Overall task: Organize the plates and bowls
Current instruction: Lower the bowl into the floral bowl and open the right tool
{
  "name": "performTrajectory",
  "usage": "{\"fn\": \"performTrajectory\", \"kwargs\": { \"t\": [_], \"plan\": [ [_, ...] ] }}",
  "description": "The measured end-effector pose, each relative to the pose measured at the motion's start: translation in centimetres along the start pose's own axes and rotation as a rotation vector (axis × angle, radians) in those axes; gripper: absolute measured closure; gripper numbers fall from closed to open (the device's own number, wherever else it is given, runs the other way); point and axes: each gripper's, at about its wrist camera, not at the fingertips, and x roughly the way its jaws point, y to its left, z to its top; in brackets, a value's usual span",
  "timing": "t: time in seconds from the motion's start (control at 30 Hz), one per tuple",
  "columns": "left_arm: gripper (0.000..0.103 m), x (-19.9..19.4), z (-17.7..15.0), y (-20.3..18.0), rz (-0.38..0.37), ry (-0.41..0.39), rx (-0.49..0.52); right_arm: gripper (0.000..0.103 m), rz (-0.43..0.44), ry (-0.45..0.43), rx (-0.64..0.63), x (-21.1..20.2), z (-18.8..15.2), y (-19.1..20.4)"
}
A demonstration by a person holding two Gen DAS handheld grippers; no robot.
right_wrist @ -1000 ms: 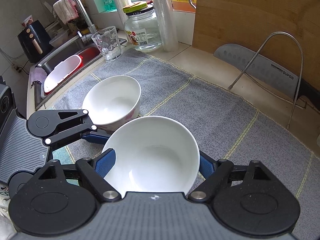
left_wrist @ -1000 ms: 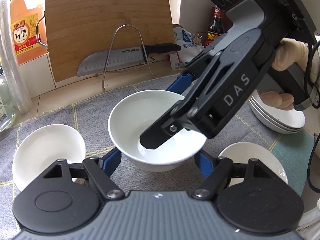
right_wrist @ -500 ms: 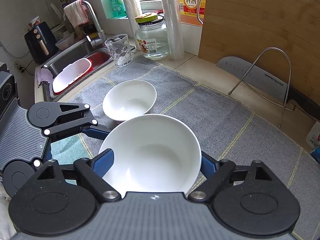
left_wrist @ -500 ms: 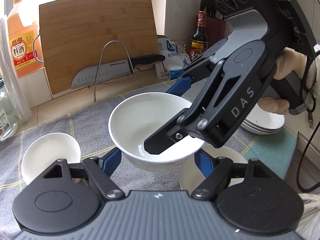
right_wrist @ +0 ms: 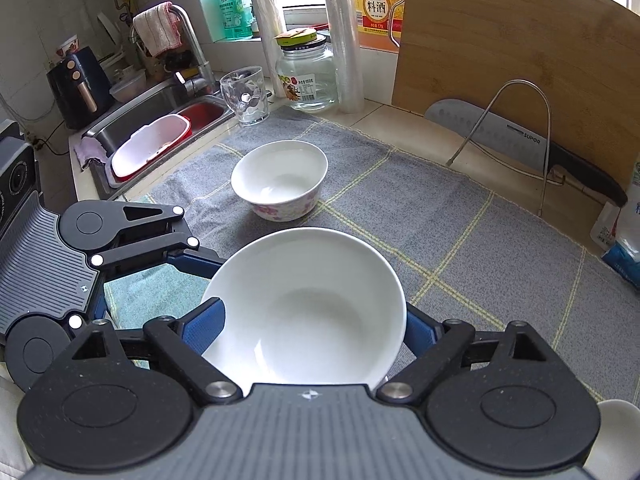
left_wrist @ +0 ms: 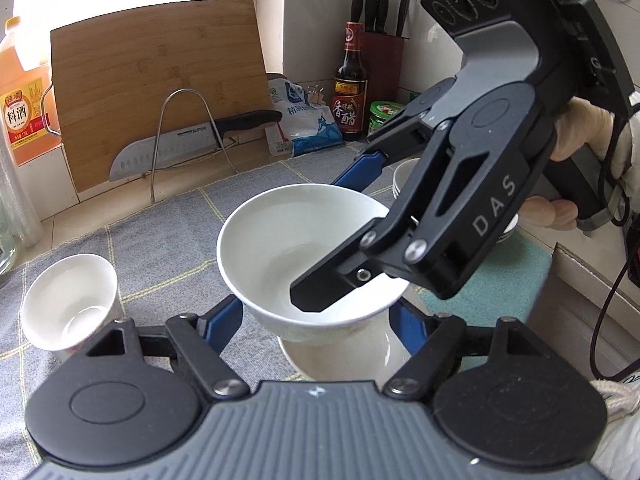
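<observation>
A plain white bowl (left_wrist: 296, 256) is held in the air between both grippers; it also shows in the right wrist view (right_wrist: 308, 308). My left gripper (left_wrist: 318, 318) grips its sides with blue pads. My right gripper (right_wrist: 314, 320) is shut on the same bowl and shows in the left wrist view (left_wrist: 344, 232) with one finger inside the rim. A white plate (left_wrist: 344, 356) lies right under the bowl. A small flower-patterned bowl (right_wrist: 280, 182) stands on the grey mat (right_wrist: 460, 240); in the left wrist view it (left_wrist: 70, 304) is at the left. A stack of white dishes (left_wrist: 404, 176) sits behind the right gripper.
A cutting board (left_wrist: 160, 92) and knife (left_wrist: 188, 140) on a wire rack stand at the back. Bottles (left_wrist: 351, 84), a knife block (left_wrist: 382, 60) and a salt bag (left_wrist: 304, 120) are at the back right. A sink (right_wrist: 160, 128), glass (right_wrist: 246, 96) and jar (right_wrist: 306, 76) are left.
Both grippers have lifted the white bowl higher and carried it right, over the white plate. The flower-patterned bowl has stayed on the mat and now looks farther away.
</observation>
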Motion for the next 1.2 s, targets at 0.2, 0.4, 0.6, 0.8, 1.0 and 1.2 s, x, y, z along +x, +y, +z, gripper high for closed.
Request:
{"fn": "performTrajectory", "kwargs": {
  "t": [0.2, 0.4, 0.6, 0.8, 1.0, 1.2],
  "plan": [
    [0.023, 0.1, -0.5, -1.3, -0.022, 0.008, 0.014, 0.008, -0.018, 0.002, 0.016, -0.8, -1.7, 0.4],
    [0.023, 0.5, -0.9, -1.8, -0.03, 0.025, 0.026, 0.007, -0.034, 0.007, 0.029, -0.7, -2.9, 0.4],
    [0.023, 1.2, -1.4, -1.9, -0.033, 0.051, 0.028, 0.007, -0.045, 0.017, 0.026, 0.0, -3.7, 0.5],
    [0.023, 1.6, -1.6, -2.0, -0.026, 0.067, 0.031, 0.007, -0.049, 0.026, 0.027, 0.6, -4.2, 0.2],
    [0.023, 1.7, -1.6, -2.0, -0.02, 0.072, 0.039, 0.007, -0.056, 0.031, 0.023, 1.0, -4.4, 0.2],
    [0.022, 1.8, -1.6, -2.1, -0.009, 0.068, 0.052, 0.007, -0.065, 0.029, 0.022, 1.0, -4.4, 0.2]
  ]
}}
